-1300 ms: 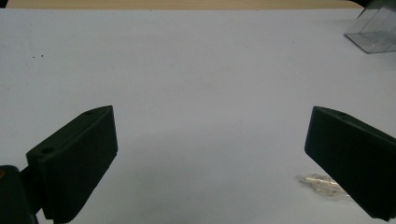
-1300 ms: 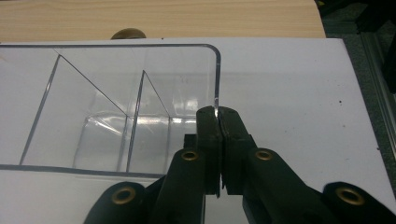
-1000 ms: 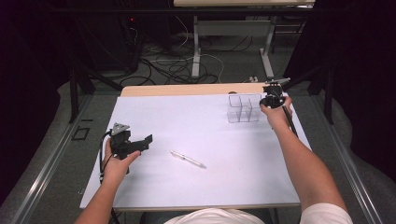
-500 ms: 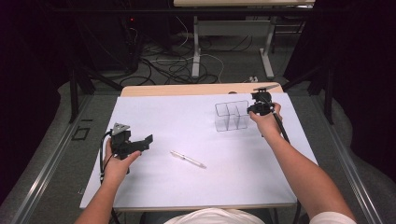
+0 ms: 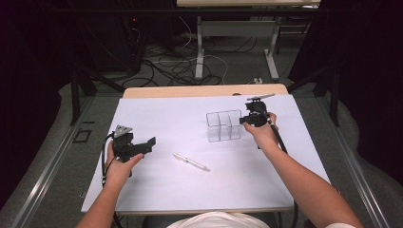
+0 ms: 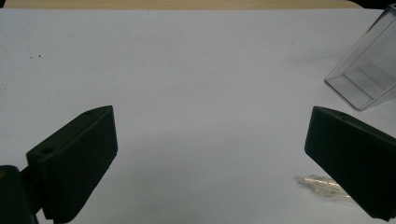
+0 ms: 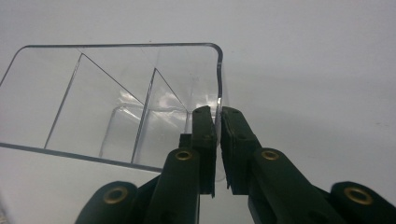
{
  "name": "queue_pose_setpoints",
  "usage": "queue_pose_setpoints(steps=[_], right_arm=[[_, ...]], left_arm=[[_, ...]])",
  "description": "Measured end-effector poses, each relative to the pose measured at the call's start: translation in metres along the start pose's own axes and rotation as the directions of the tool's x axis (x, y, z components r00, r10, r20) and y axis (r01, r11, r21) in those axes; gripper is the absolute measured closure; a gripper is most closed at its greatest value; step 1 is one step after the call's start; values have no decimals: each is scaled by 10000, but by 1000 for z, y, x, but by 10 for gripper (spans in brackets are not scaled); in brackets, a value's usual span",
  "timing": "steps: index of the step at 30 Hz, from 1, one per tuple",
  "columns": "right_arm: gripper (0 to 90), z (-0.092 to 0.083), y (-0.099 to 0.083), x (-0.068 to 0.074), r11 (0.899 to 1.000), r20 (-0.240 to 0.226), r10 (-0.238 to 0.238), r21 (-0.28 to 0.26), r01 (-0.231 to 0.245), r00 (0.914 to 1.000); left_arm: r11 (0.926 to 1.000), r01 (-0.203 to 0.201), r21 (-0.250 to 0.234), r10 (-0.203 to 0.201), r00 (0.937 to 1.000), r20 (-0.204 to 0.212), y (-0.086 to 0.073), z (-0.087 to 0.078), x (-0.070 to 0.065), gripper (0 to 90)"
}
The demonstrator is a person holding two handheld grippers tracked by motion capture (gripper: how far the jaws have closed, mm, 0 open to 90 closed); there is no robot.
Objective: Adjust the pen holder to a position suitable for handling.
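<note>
Clear plastic divided organiser box (image 5: pixel 224 126) sits mid-right on the white-topped bench (image 5: pixel 157 116), right gripper (image 5: pixel 249 118) w/ jaws clamped on its thin end wall. Prob light, stiff, slick, so pinch near a corner. Left gripper (image 5: pixel 142 145) jaws wide open, nothing between them; clear pen (image 5: pixel 191 162) lies nearby.

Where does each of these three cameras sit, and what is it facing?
High view: above the table, looking forward and down; both forearms, left gripper, right gripper.
Left gripper view: on that gripper, facing the table between open fingers.
Right gripper view: on that gripper, fingers pinching the clear divided box's wall.
Shared: the box and clear pen.
</note>
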State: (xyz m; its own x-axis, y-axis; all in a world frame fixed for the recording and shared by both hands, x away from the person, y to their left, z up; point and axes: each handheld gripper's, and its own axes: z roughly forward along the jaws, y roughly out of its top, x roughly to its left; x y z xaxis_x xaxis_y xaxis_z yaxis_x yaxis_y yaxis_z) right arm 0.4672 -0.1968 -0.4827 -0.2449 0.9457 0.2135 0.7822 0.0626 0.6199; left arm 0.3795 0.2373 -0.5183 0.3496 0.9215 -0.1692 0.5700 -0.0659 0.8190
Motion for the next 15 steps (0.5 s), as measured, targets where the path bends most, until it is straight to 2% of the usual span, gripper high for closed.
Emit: queue_pose_setpoints(steps=[2,6,11,14,15], right_arm=[[845,0,-1,3,10000,-81,91,-38,-92,9999],[835,1,-6,15,10000,-392,-18,-69,15,9992],[823,1,-9,22,10000,-610,-53,-26,52,9981],[801,1,-11,25,10000,-802,89,27,-87,9967],[775,0,-13,27,9998,-1033,177,30,-174,9945]], left_arm=[[10000,-7,4,7,10000,-7,0,0,0,26],[10000,-6,-6,6,10000,-3,0,0,0,26],[10000,3,-1,-3,10000,-1,0,0,0,26],[10000,-5,-2,5,10000,9,0,0,0,26],[10000,-13,-1,13,10000,0,0,0,0,27]])
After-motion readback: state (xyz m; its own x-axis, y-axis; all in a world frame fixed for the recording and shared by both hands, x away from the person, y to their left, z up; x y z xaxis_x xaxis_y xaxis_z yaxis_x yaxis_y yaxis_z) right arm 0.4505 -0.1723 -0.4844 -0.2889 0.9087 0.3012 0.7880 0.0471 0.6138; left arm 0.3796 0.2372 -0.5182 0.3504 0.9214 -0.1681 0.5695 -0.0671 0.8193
